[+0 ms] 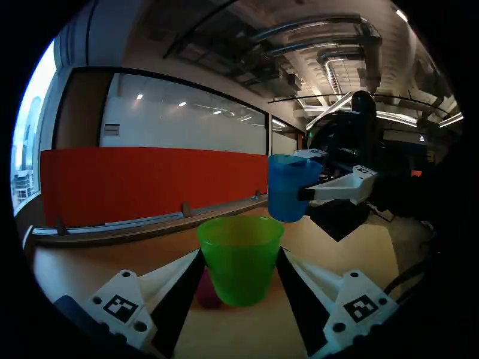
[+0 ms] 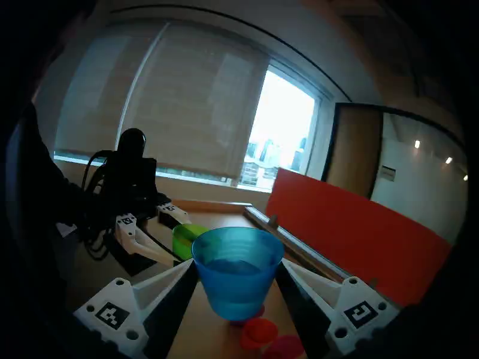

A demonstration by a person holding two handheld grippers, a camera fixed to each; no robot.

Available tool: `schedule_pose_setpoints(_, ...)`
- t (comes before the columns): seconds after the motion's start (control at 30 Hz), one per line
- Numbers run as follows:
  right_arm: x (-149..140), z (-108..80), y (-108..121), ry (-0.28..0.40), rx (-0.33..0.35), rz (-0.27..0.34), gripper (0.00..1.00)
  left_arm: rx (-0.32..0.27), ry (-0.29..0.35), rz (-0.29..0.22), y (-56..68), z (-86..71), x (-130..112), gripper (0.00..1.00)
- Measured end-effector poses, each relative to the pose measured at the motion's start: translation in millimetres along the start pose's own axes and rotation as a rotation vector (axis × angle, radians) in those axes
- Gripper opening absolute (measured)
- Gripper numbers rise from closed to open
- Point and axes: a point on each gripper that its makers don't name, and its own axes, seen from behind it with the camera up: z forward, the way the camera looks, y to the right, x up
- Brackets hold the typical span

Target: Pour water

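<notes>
Water [image 2: 236, 267] is seen inside the blue cup [image 2: 238, 281], which is held upright by the right gripper [image 2: 238, 269], with both fingers pressed against its sides. The green cup [image 1: 241, 260] is clamped in the same way by the left gripper [image 1: 239, 258], mouth up, and no water can be made out in it. In the left gripper view the blue cup is found above and to the right of the green cup's rim, near it but apart. A shift across toward the green cup, followed by a tilt of the blue rim over it, is judged to be what the pour calls for. Nothing is seen between the two cups. Whether the green cup rests on the tabletop [image 1: 78, 269] cannot be told. A small purple cup [image 1: 208, 291] is set just beside it, partly hidden. A small red cup [image 2: 258, 331] and a pink cup [image 2: 286, 347] are seen on the tabletop below the blue cup.
</notes>
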Motion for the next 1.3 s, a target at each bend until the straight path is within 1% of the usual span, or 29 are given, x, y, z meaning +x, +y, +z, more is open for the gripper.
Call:
schedule_pose_setpoints(0.4, 12, 5.7, 9, -0.012, 0.002, -0.074, 0.88, -0.015, 0.003, -0.004, 6.4, 1.9, -3, 0.82)
schedule_pose_setpoints(0.77, 21, 13.7, 11, -0.019, 0.009, -0.164, 0.88, -0.028, -0.001, -0.008, 11.0, 3.2, -7, 0.82)
schedule_pose_setpoints(1.3, 32, 23.3, 15, -0.031, 0.016, -0.260, 0.88, -0.034, -0.003, -0.005, 13.7, 4.8, -7, 0.82)
